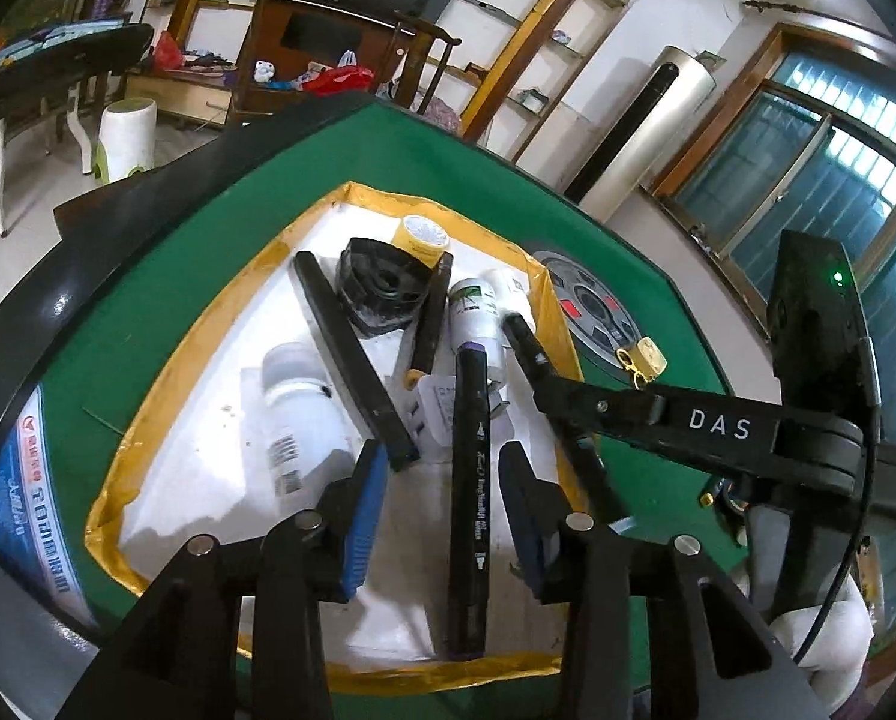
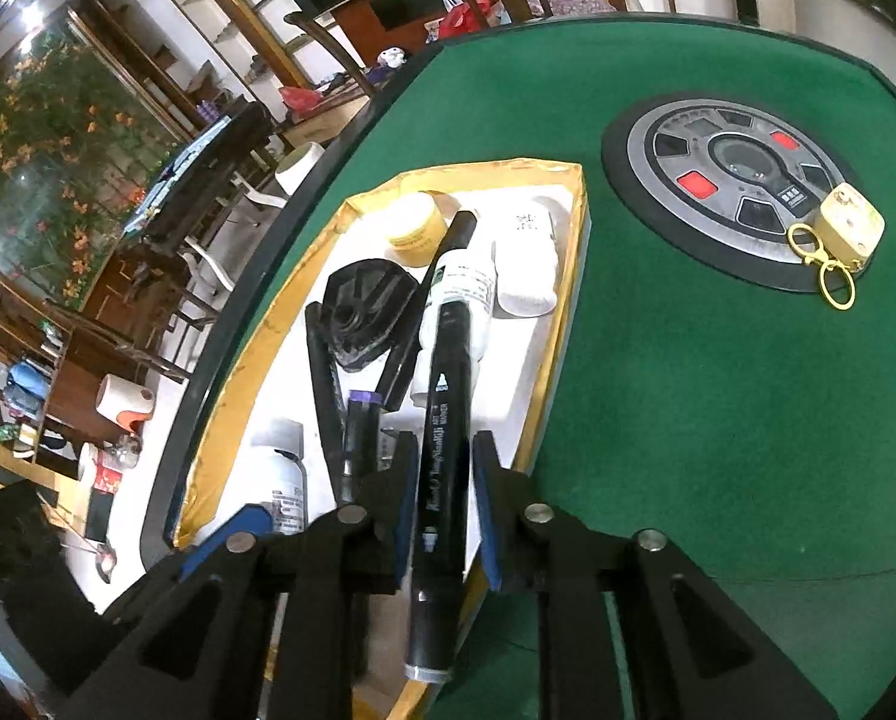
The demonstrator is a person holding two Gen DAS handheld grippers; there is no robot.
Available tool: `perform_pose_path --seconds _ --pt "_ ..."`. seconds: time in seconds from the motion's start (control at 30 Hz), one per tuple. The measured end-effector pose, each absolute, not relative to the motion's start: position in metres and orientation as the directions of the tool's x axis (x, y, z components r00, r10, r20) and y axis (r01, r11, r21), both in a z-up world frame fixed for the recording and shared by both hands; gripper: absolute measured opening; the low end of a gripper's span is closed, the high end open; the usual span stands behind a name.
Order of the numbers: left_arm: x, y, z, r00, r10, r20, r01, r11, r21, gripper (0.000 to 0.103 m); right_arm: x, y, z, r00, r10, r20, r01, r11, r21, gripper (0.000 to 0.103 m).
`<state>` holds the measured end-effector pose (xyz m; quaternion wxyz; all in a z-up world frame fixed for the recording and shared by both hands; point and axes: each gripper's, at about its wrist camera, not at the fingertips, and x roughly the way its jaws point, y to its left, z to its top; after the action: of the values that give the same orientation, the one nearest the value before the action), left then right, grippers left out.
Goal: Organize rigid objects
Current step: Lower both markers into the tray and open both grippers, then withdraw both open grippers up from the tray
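Note:
A white foam tray with a yellow taped rim (image 1: pixel 147 420) (image 2: pixel 249 360) lies on the green felt table. A black marker (image 1: pixel 470 480) with a purple cap lies lengthwise in the tray. My left gripper (image 1: pixel 441 510) stands open around it, with clear gaps on both sides. A second black marker (image 2: pixel 448 348) (image 1: pixel 523 339) leans from a white bottle down over the tray's near rim. My right gripper (image 2: pixel 444 480) straddles it, and a thin gap shows at the right pad. In the left wrist view the right gripper (image 1: pixel 562 420) reaches in from the right.
The tray also holds a yellow tape roll (image 1: pixel 423 234) (image 2: pixel 414 228), a black round part (image 1: pixel 381 288) (image 2: pixel 363 312), black bars and white bottles (image 1: pixel 303 408). A gold tag with key rings (image 2: pixel 850 225) sits on the table's grey centre disc (image 2: pixel 730 180).

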<state>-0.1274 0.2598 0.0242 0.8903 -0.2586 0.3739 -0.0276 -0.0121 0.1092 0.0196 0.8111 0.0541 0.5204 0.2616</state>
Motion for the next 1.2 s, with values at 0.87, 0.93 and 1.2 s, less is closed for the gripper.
perform_pose_path --seconds 0.87,0.93,1.2 --pt "-0.168 0.323 0.033 0.796 -0.155 -0.585 -0.260 0.785 -0.563 0.048 -0.027 0.155 0.028 0.312 0.505 -0.805 -0.467 0.819 0.333 0.062" --pt "-0.166 0.318 0.033 0.795 -0.168 -0.583 -0.246 0.789 -0.563 0.048 -0.030 0.145 0.037 0.345 0.501 -0.794 -0.454 0.829 0.326 0.071" --pt "-0.169 0.312 0.037 0.792 -0.162 -0.588 -0.239 0.804 -0.544 0.053 -0.019 0.120 0.036 0.343 0.551 -0.761 -0.420 0.815 0.400 0.074"
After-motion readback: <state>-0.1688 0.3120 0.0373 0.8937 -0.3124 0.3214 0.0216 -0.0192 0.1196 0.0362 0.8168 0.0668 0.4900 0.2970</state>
